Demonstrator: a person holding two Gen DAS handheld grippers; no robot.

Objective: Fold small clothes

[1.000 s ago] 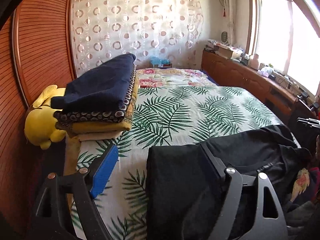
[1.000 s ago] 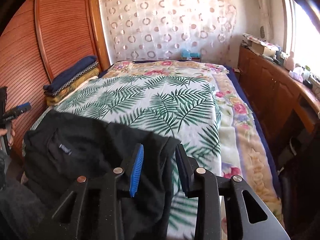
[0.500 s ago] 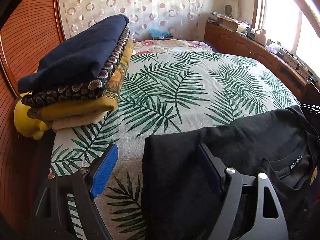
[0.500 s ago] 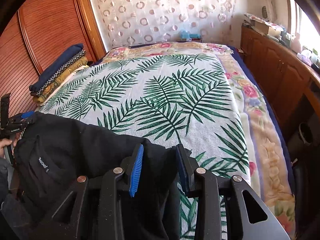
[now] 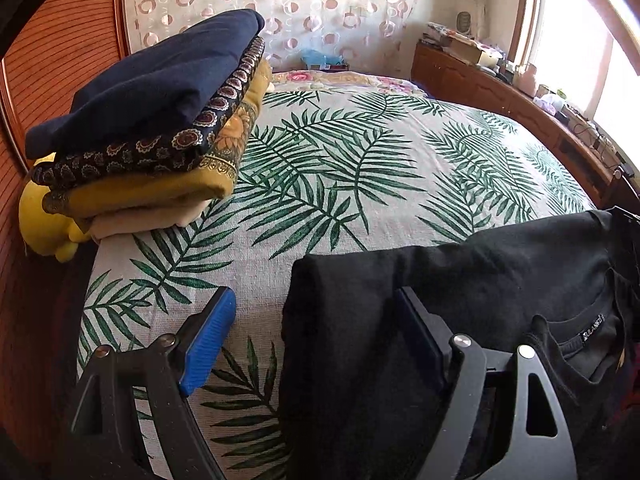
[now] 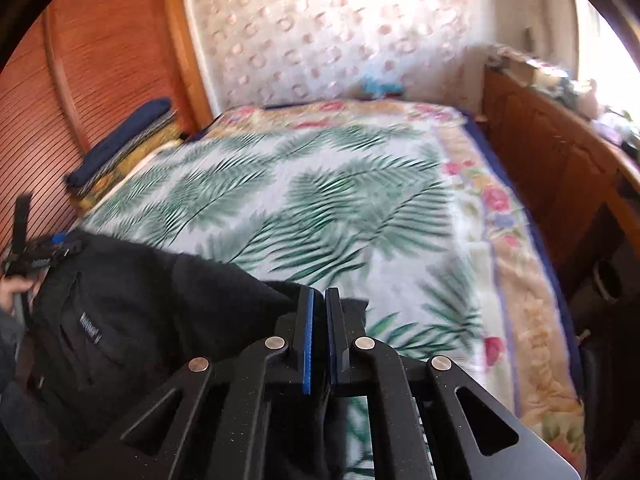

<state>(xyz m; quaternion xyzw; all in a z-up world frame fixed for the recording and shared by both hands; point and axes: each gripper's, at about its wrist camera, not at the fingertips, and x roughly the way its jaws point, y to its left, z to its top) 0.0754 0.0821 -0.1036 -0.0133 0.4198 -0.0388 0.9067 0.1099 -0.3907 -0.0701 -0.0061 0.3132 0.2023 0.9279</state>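
Lying at near edge of bed (image 5: 360,184): black T-shirt (image 5: 500,280), spread across palm-leaf cover, collar w/ label facing up at R side in left wrist view.

Left gripper (image 5: 316,336) hovering over shirt's L edge, fingers standing wide; blue pad of one finger (image 5: 208,344) over bare cover, other finger (image 5: 420,336) over black cloth, edge of shirt betw. them, pads not pressing on it.

Right gripper (image 6: 319,336) pinching opposite end of black T-shirt (image 6: 140,300); fingers just been closing, now nearly touching, thin fold of black fabric betw. pads. Right wrist view motion-blurred.

Sitting at far L corner of bed by slatted wooden doors (image 5: 52,60): stack of folded clothes (image 5: 160,120), navy piece on top, patterned dark one under it, mustard and cream below. Yellow plush toy (image 5: 44,216) wedged beside stack, touching it.

Running along R side of bed: wooden cabinet (image 5: 500,92) w/ clutter on top, items too small to tell. No bins or baskets holding clothes in view; hand (image 6: 14,290) gripping left tool's handle at L edge of right wrist view.
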